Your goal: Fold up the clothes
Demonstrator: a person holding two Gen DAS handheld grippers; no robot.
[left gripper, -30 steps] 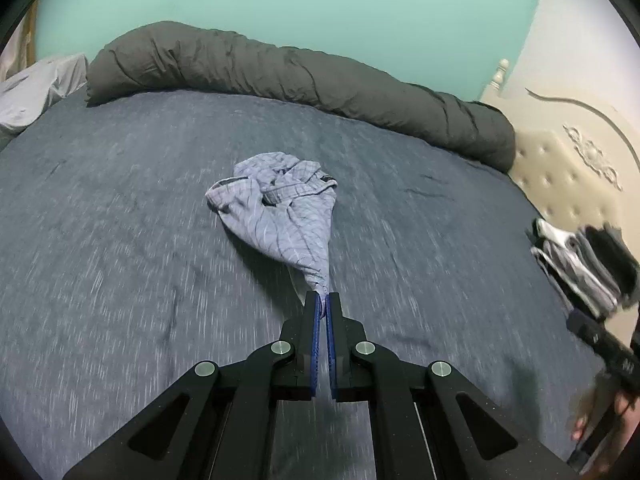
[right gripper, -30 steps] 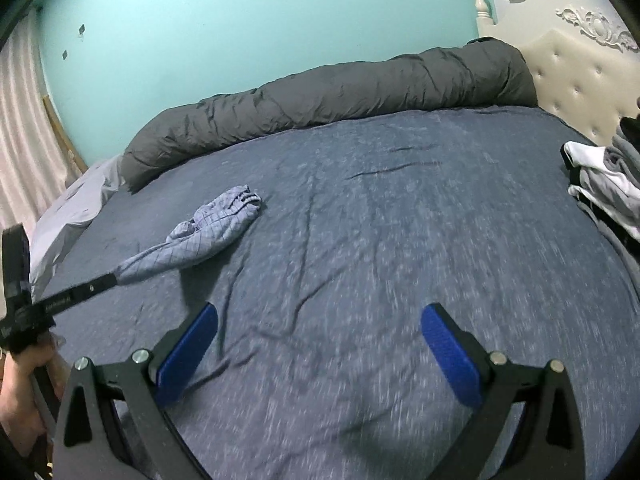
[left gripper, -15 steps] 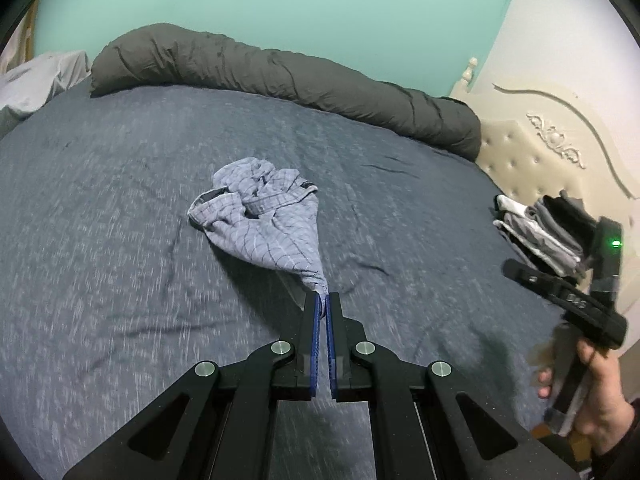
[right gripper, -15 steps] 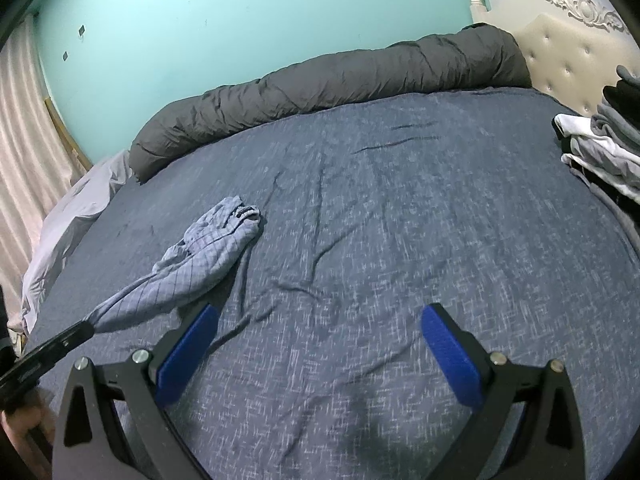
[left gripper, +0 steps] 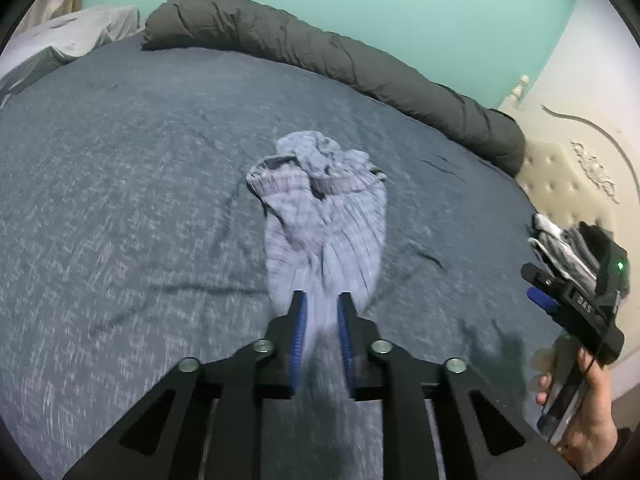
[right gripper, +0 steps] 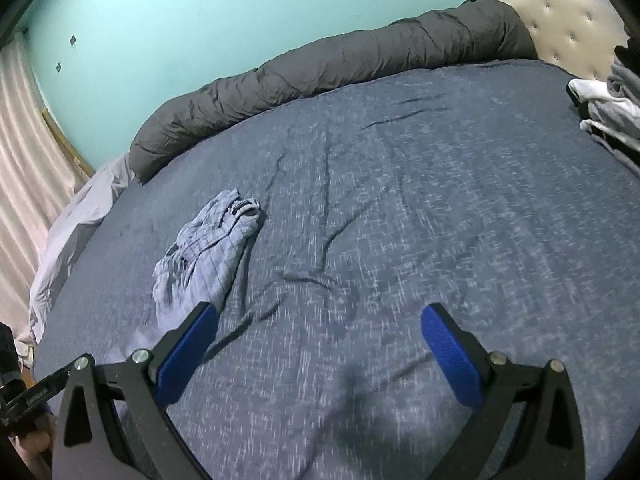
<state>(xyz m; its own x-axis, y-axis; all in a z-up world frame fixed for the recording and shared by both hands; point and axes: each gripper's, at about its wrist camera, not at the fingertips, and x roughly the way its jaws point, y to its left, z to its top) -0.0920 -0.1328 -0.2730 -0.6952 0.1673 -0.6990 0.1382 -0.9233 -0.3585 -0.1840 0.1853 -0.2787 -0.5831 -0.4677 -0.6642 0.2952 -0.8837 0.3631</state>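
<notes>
A crumpled light blue checked garment lies on the dark blue bedspread. Its near end runs between the fingers of my left gripper, whose jaws stand slightly apart with the cloth loose between them. In the right wrist view the garment lies to the left, just beyond the left finger. My right gripper is wide open and empty above the bedspread. It also shows in the left wrist view, held in a hand at the right edge.
A rolled dark grey duvet runs along the far side of the bed by the teal wall. A stack of folded clothes sits at the right by the cream padded headboard. A pale sheet lies at far left.
My left gripper's jaws have parted from tightly shut on the garment's tip. The garment has gone slack and spread flatter on the bed. The right gripper has stayed open.
</notes>
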